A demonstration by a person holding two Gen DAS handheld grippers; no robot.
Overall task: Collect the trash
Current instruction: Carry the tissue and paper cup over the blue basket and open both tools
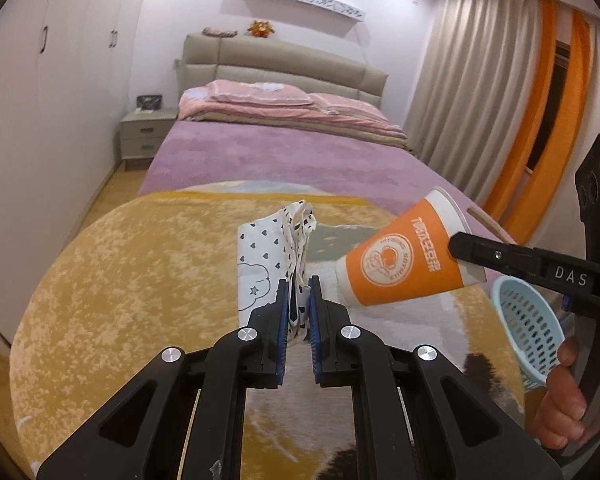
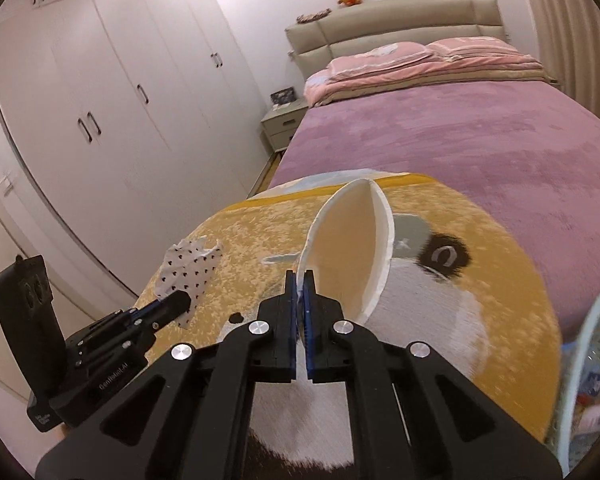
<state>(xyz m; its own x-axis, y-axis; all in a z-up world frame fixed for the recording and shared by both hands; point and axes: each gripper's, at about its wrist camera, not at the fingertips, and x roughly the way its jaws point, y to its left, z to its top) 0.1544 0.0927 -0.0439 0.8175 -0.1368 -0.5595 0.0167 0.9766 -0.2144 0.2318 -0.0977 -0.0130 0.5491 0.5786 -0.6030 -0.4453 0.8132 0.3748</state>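
Observation:
My left gripper is shut on a white wrapper printed with black hearts and holds it above the round yellow rug. It also shows in the right wrist view, pinched by the left gripper. My right gripper is shut on the rim of an orange and white paper cup, squashing its mouth to an oval. In the left wrist view the cup hangs tilted in the air, held by the right gripper, to the right of the wrapper.
A light blue perforated basket stands at the right, below the cup; it also shows in the right wrist view with items inside. The round yellow rug lies at the foot of a purple bed. White wardrobes line the left.

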